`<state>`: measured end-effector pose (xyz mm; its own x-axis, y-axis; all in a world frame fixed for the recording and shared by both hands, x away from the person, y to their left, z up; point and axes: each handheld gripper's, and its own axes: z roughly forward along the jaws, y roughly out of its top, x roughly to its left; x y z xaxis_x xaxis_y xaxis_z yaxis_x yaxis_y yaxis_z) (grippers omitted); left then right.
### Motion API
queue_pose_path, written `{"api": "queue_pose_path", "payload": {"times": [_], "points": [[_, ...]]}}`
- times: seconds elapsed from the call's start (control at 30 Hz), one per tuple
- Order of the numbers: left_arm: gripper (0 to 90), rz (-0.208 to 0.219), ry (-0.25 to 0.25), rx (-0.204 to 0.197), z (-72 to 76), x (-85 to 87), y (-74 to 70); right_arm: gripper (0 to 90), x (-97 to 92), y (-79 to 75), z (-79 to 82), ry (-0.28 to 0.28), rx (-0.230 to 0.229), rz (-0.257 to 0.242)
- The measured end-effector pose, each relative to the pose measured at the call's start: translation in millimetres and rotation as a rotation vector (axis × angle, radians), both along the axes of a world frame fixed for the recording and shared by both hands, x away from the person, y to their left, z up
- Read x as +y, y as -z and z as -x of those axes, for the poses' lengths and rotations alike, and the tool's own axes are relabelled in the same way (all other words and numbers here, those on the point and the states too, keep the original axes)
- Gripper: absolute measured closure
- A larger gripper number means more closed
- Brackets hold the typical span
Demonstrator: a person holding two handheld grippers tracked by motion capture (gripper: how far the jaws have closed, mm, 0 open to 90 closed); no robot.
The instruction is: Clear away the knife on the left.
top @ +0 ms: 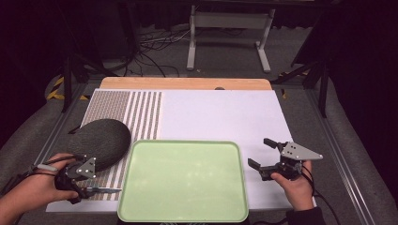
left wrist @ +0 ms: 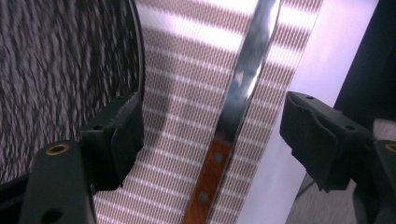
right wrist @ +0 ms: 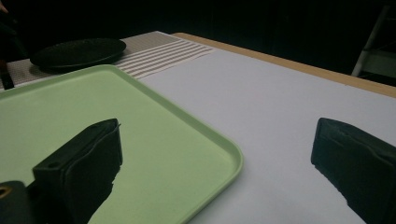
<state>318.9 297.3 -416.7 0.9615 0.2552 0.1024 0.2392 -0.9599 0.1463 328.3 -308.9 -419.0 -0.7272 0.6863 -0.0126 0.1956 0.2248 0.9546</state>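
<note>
My left tongs (left wrist: 210,135) stand spread astride the knife (left wrist: 224,135) lying on the striped mat (left wrist: 187,93) at the bench's near left, not yet pinching, while my right tongs (top: 263,154) wait spread beside the green tray (top: 183,180).

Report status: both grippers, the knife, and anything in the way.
Left gripper open, jaws astride the knife, not pressing it. Right gripper open, empty, beside the green tray. Knife flat on the striped mat. Dark plate close on the left.

Dim room w/ grey carpet floor (top: 300,112), white desk frame (top: 230,21) & cables (top: 150,51) behind table.
</note>
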Motion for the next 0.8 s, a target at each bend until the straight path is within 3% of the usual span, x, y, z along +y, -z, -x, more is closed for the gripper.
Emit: {"api": "queue_pose_path", "payload": {"times": [0.13, 0.37, 0.5, 0.7, 0.8], "points": [[25.3, -0.055, 0.031, 0.021, 0.1, 0.2, 3.1, 2.6, 0.7, 0.4, -0.3, -0.007, 0.0, 0.005], [42.8, -0.141, 0.103, 0.059, -6.4, 4.0, 8.9, 2.6, -0.2, 0.2, 1.1, -0.004, 0.004, 0.006], [53.4, -0.163, 0.143, 0.107, -9.9, 5.8, 11.6, 2.6, -0.3, 0.5, 2.6, -0.012, 0.004, 0.005], [70.0, -0.189, 0.177, 0.119, -11.9, 5.7, 12.7, 2.6, -1.0, 0.5, 4.4, -0.014, 0.003, 0.003], [72.8, -0.212, 0.196, 0.127, -11.5, 4.2, 15.7, 2.6, -1.5, 1.0, 4.6, -0.021, 0.007, 0.006]]}}
